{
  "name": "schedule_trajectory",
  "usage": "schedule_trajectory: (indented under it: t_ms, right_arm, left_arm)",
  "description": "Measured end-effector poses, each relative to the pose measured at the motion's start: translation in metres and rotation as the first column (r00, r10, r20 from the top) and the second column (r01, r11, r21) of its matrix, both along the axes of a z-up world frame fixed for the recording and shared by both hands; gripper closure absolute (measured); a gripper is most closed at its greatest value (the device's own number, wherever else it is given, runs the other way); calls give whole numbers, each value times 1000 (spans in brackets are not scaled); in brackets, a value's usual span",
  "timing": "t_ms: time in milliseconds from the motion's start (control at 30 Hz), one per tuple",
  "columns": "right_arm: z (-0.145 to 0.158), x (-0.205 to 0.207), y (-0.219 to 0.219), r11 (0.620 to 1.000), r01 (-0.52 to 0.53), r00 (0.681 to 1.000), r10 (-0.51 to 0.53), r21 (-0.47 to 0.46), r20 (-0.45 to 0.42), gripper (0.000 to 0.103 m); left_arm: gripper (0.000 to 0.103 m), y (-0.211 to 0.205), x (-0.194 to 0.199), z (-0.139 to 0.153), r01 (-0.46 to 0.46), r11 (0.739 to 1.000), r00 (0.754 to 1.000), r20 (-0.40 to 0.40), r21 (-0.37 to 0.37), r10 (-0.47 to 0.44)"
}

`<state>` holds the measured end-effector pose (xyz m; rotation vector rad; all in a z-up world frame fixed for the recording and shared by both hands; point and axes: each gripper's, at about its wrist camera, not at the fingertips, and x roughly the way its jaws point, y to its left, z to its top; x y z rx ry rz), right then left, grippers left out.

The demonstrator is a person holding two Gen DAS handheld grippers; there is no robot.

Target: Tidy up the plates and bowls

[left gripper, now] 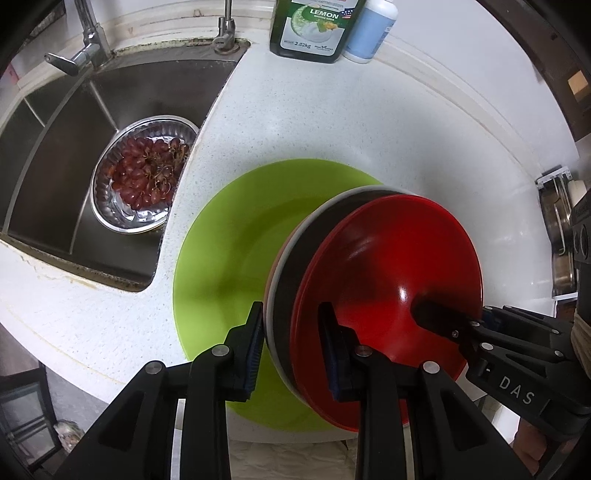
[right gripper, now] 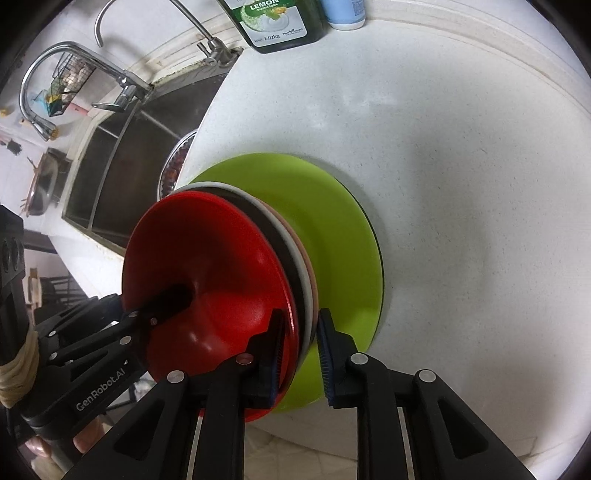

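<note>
Left wrist view: stack [left gripper: 369, 295] of bowls at centre right of the frame, red bowl [left gripper: 391, 280] on top, black-and-white [left gripper: 291, 266] and pinkish rims beneath, held tilted over green plate [left gripper: 221, 266] lying flat on white counter [left gripper: 406, 129]. Left claw [left gripper: 291, 350] narrowed onto the stack's near rim, one finger outside, one inside the red bowl. Right claw [left gripper: 424, 314] reaching in from lower right, one finger inside the red bowl; other finger hidden here.

Right wrist view: same stack [right gripper: 221, 288] left of centre, right claw [right gripper: 301, 354] pinching its rim at lower centre, left claw [right gripper: 173, 295] entering from lower left. Plate [right gripper: 332, 240] behind and under the stack.

Progress, judged: bowls already nested together; stack not yet settled, seemingly lifted or tipped above the plate; cannot tell whether the lowest bowl touches it. Left to do: set the stack down level on the plate, release both claws.

Elsewhere: metal bowl of grapes [left gripper: 144, 173] in sink [left gripper: 55, 147] at left, untouched; lemon bottle [left gripper: 314, 26] at top.
</note>
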<state>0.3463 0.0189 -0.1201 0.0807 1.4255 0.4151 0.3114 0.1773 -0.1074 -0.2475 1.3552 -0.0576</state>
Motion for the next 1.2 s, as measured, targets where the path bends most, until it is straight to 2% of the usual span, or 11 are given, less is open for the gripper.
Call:
schedule_trajectory:
  t_ms: [100,200,233,300,400,467,700,867,933,1067,1200]
  right_arm:
    - [3,-1,3,1000,-6,1000,6,0,29,80]
    - [8,-6,2,1000,-15,998,15,-6,67,75]
    - [9,-7,1,1000,-14,997,15,-9,77,70]
    - [13,-12,-2,1000,-7,995,8,-9,104,66]
    - [24,-20,-11,1000,17,987,-16,-6,163,66]
    - [33,-27,-18,999,36,977,-36,3,212,58]
    - [61,-63,-45,993,113,910,-114,27,399,39]
    - [71,-97,-55,991,128,860,-127,32,494,31]
    - [76,-115,-60,991,127,832,-123,31,541,27]
    - [79,-150,-65,991,134,783,-114,14,611,23]
    - [79,-182,-73,989,145,757,-121,15,642,21]
  left_arm:
    - [73,3,1,-1,-2,1000,1000,5,-10,2]
    - [64,6,0,1,-8,1000,1000,20,-17,8]
    - [61,7,-1,1,-9,1000,1000,26,-15,9]
    - [57,7,-3,5,-3,1000,999,52,2,3]
    - [46,4,-11,16,-1,999,994,110,34,-3]
    - [41,1,-17,25,4,998,987,161,57,-13]
    - [30,-12,-51,53,-8,985,951,306,172,-45]
    - [24,-16,-84,63,-45,981,924,382,190,-32]
    - [18,-18,-100,66,-66,980,908,418,187,-19]
    - [16,-25,-132,69,-89,975,874,485,205,-22]
    - [13,-33,-165,72,-100,968,842,538,229,-40]
